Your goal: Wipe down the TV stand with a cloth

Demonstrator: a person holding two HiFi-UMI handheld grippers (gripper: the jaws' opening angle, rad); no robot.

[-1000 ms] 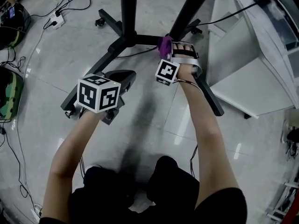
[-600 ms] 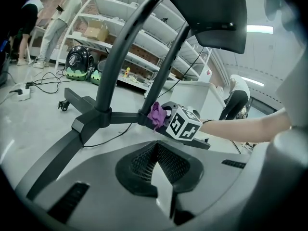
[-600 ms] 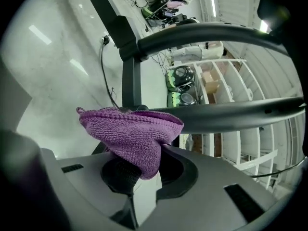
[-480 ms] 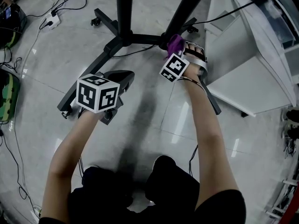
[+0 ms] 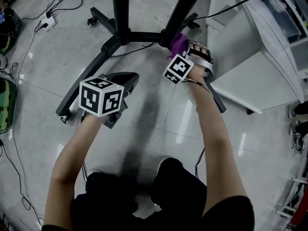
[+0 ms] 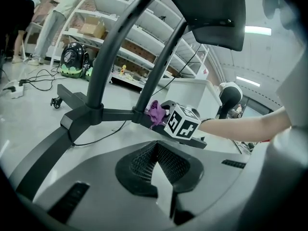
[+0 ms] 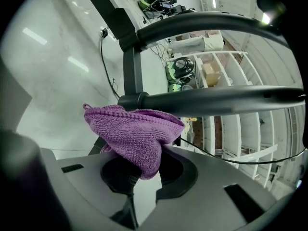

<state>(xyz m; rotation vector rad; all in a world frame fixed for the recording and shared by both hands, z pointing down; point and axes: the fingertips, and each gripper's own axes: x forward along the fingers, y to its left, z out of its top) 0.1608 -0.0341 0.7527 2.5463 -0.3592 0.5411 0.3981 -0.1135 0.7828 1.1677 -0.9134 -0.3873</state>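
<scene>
The black TV stand [image 5: 130, 36] spreads its legs over the tiled floor, with two uprights rising out of the head view. My right gripper [image 5: 185, 49] is shut on a purple cloth [image 5: 178, 44] and presses it against the base of the right upright, where the leg [image 5: 211, 93] joins. In the right gripper view the cloth [image 7: 137, 134] bulges out of the jaws, just below a black tube [image 7: 207, 100]. My left gripper [image 5: 129, 80] hovers shut and empty over the floor, near the left leg [image 5: 84, 83]. Its own view shows the stand [image 6: 91, 114] and the cloth [image 6: 155, 112].
A white cabinet [image 5: 250, 57] stands close on the right of the stand's leg. A power strip [image 5: 48, 20] and loose cables lie at the far left, beside a green bag [image 5: 6, 105]. The legs end in casters [image 5: 90, 20]. People [image 6: 57, 8] stand by shelves in the distance.
My right gripper has slid the cloth a little farther along the leg toward the right upright. The left gripper has stayed where it was.
</scene>
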